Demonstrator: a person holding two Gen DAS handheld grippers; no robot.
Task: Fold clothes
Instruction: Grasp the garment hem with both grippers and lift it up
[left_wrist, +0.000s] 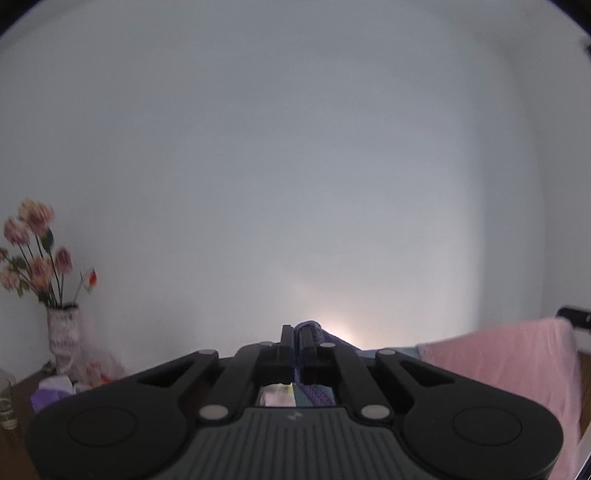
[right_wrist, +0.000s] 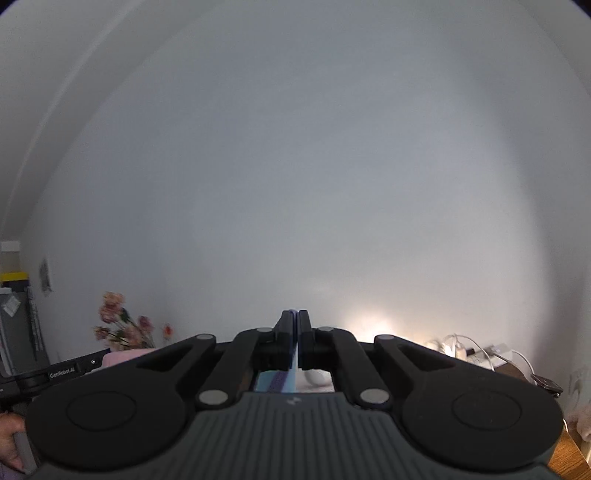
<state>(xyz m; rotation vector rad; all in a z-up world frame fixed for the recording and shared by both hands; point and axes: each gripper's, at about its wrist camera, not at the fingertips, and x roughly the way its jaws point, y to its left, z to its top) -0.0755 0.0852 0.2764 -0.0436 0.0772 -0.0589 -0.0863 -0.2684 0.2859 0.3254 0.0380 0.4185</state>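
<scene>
Both raised toward the white wall (left_wrist: 295, 147): left gripper (left_wrist: 297, 334) pinching purple-and-blue knit garment (left_wrist: 317, 330) at lower centre; right gripper (right_wrist: 294, 319) clamped on its blue edge (right_wrist: 293, 354). Fold seemingly underway, not finished; pink cloth (left_wrist: 509, 362) lower right.

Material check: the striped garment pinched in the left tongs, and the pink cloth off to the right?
Striped garment: looks knitted, matte; ribbed purple and blue stitch rows show between the left tongs. Pink cloth: soft, matte, faintly fuzzy, maybe terry or fleece; blur leaves it open.
</scene>
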